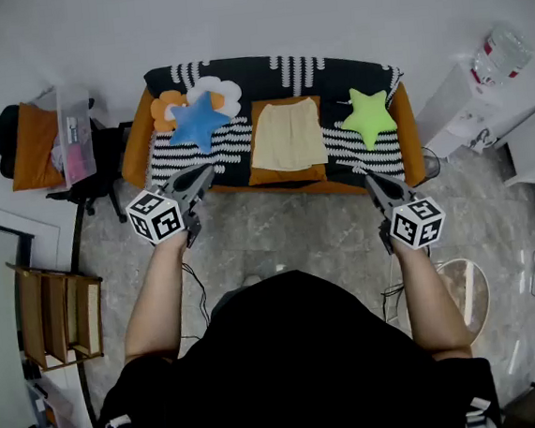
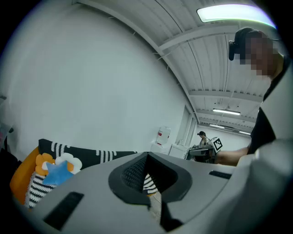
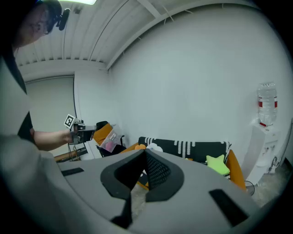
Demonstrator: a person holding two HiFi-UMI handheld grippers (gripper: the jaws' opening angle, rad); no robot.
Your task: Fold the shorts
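Observation:
Pale yellow shorts [image 1: 287, 136] lie flat on the middle of the sofa [image 1: 284, 186], which has a black-and-white striped cover. My left gripper [image 1: 209, 171] is shut and empty, held over the floor short of the sofa's front edge, below a blue star cushion [image 1: 197, 121]. My right gripper [image 1: 369, 178] is also shut and empty, near the sofa's front right, below a green star cushion [image 1: 368, 116]. In the left gripper view the jaws [image 2: 146, 155] stand closed, with the blue star cushion [image 2: 58, 172] at the left. The right gripper view shows closed jaws [image 3: 145, 153] and the green cushion [image 3: 217, 164].
A flower cushion [image 1: 218, 91] lies behind the blue star. A chair with orange cloth and a clear bag [image 1: 49, 145] stands left of the sofa. A wooden rack [image 1: 56, 313] is lower left. A water dispenser [image 1: 481, 84] and a round stool [image 1: 468, 292] are at the right.

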